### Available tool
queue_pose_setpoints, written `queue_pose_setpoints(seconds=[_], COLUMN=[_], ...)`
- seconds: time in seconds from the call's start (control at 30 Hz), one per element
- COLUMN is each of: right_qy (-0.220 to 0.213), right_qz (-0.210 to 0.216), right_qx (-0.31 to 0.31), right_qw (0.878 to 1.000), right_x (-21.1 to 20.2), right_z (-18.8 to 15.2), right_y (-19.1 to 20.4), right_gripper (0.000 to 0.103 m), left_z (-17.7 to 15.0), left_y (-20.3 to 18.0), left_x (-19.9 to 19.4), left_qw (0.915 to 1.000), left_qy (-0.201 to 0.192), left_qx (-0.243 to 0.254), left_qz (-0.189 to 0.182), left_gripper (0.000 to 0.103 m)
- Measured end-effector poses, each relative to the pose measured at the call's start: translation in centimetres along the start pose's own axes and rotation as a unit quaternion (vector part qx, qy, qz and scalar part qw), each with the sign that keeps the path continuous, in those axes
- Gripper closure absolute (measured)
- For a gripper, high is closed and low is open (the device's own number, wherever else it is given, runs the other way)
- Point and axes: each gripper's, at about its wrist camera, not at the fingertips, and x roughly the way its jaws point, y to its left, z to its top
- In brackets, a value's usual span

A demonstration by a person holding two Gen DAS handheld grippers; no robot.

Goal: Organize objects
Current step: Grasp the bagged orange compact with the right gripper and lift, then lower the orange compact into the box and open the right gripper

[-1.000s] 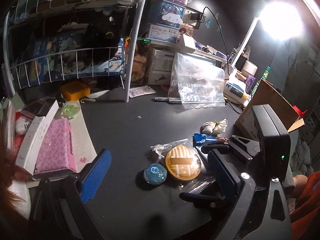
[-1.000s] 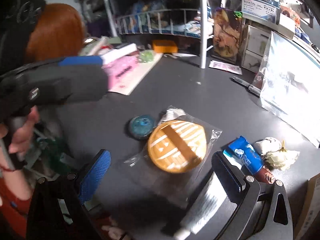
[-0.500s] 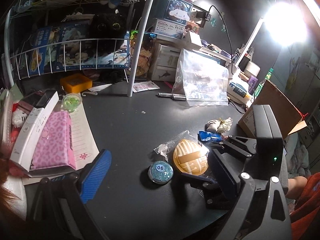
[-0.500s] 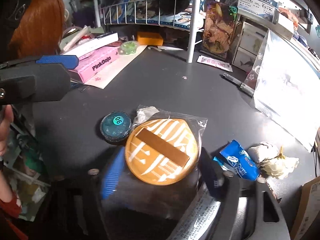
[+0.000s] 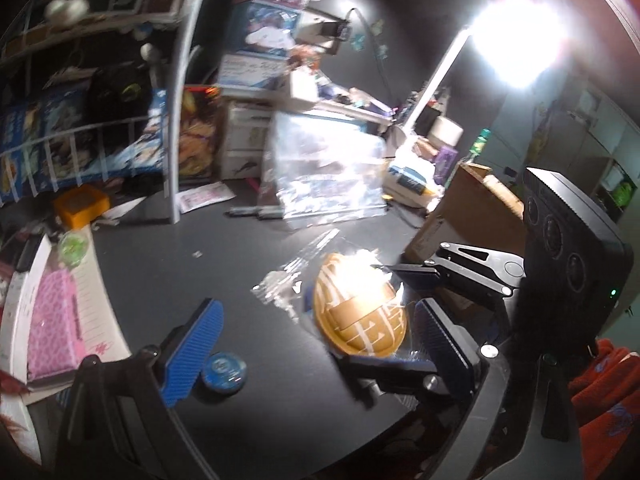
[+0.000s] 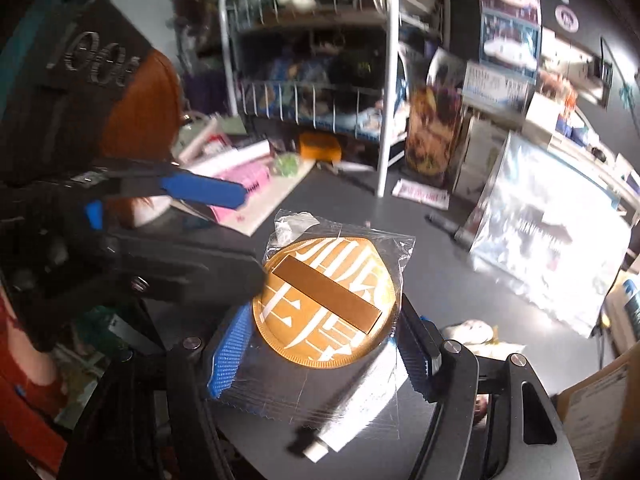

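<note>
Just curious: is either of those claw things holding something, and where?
The right gripper grips the bagged gold disc by its lower sides; the left gripper holds nothing.

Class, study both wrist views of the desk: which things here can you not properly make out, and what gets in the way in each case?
- Teal tin: left wrist view, label blurred, partly behind a finger of the left tongs; absent from the right view.
- Orange disc: lamp glare in the left view.
- Right tongs: packet bottom edge hides grip contact.
- Shelf items: motion blur, both views.

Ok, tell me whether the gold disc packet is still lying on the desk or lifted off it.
Lifted. The gold disc packet sits clamped between the right gripper jaws, tilted above the desk in the left wrist view.
</note>
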Motion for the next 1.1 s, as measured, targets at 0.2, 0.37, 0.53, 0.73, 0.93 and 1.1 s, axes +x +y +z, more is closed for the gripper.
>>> queue_pose_setpoints(seconds=[0.2, 0.37, 0.53, 0.73, 0.93, 1.1], right_qy=[-0.047, -0.076, -0.091, -0.085, -0.058, -0.030], right_qz=[0.004, -0.016, -0.043, -0.069, -0.099, -0.114], right_qx=[-0.009, -0.007, 0.016, 0.067, 0.107, 0.138], right_qw=[0.999, 0.997, 0.995, 0.992, 0.988, 0.983], right_x=[-5.7, -9.8, -13.5, -16.7, -18.3, -18.8], right_z=[1.3, 1.7, 1.4, 0.1, -1.5, -3.0], right_y=[-1.1, -3.1, -6.5, -11.3, -15.6, -18.3], right_gripper=[0.038, 0.038, 0.038, 0.038, 0.038, 0.038], left_z=[3.2, 6.3, 9.2, 11.8, 13.3, 13.5], left_y=[-4.1, -8.1, -12.3, -17.0, -20.4, -22.3], left_x=[-0.2, 0.1, 1.8, 5.9, 10.7, 14.0], left_qw=[0.9990, 0.9961, 0.9918, 0.9859, 0.9802, 0.9756], left_qy=[-0.004, -0.009, -0.001, 0.024, 0.064, 0.097], left_qx=[0.029, 0.054, 0.086, 0.115, 0.131, 0.139], left_qz=[-0.033, -0.068, -0.094, -0.119, -0.134, -0.140], left_gripper=[0.026, 0.046, 0.056, 0.059, 0.061, 0.061])
